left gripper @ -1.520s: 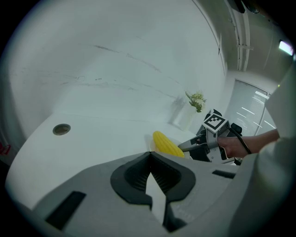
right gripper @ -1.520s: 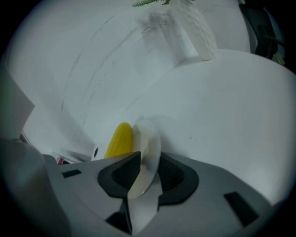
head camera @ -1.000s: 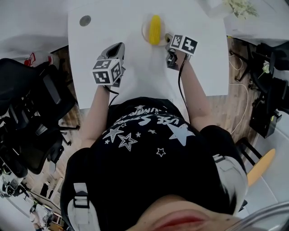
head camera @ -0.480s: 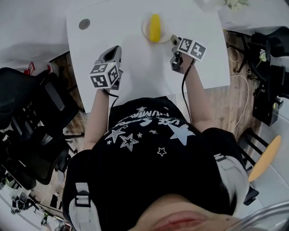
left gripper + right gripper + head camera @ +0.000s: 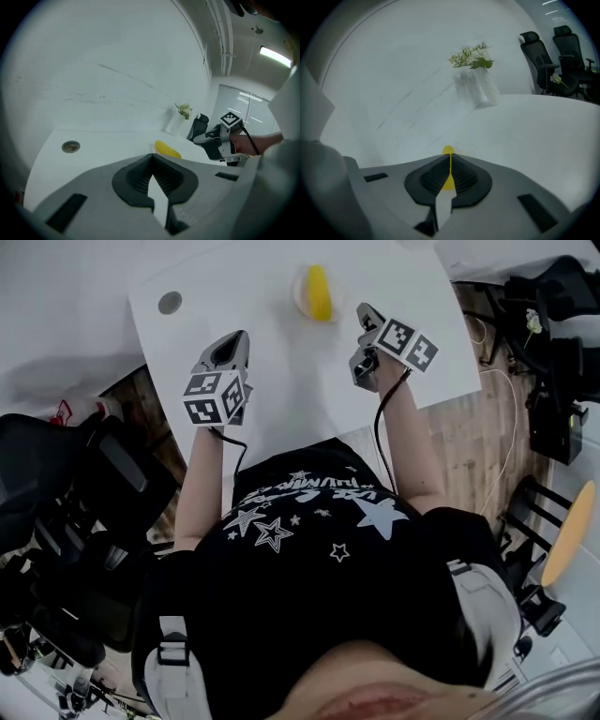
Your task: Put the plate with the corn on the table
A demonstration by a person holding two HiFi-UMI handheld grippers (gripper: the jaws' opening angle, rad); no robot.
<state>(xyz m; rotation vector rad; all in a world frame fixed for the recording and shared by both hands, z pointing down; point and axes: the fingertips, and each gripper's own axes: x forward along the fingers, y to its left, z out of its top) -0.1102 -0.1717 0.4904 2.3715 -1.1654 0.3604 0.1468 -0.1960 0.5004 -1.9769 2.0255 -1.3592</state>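
Table [image 5: 281,395], white, fills the head view's upper part. Left gripper [image 5: 234,341] hovers over it at eleven o'clock, jaws pressed together on nothing. Right gripper [image 5: 364,315], at one o'clock, has just been closing its jaws; they now meet with nothing between them (yellow shows only beyond them). Plate [image 5: 298,294] rests on the table at twelve o'clock, apart from both grippers, with the corn [image 5: 320,292] lying on it.

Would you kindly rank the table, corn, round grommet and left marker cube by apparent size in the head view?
1. table
2. left marker cube, though it sits nearer the camera
3. corn
4. round grommet
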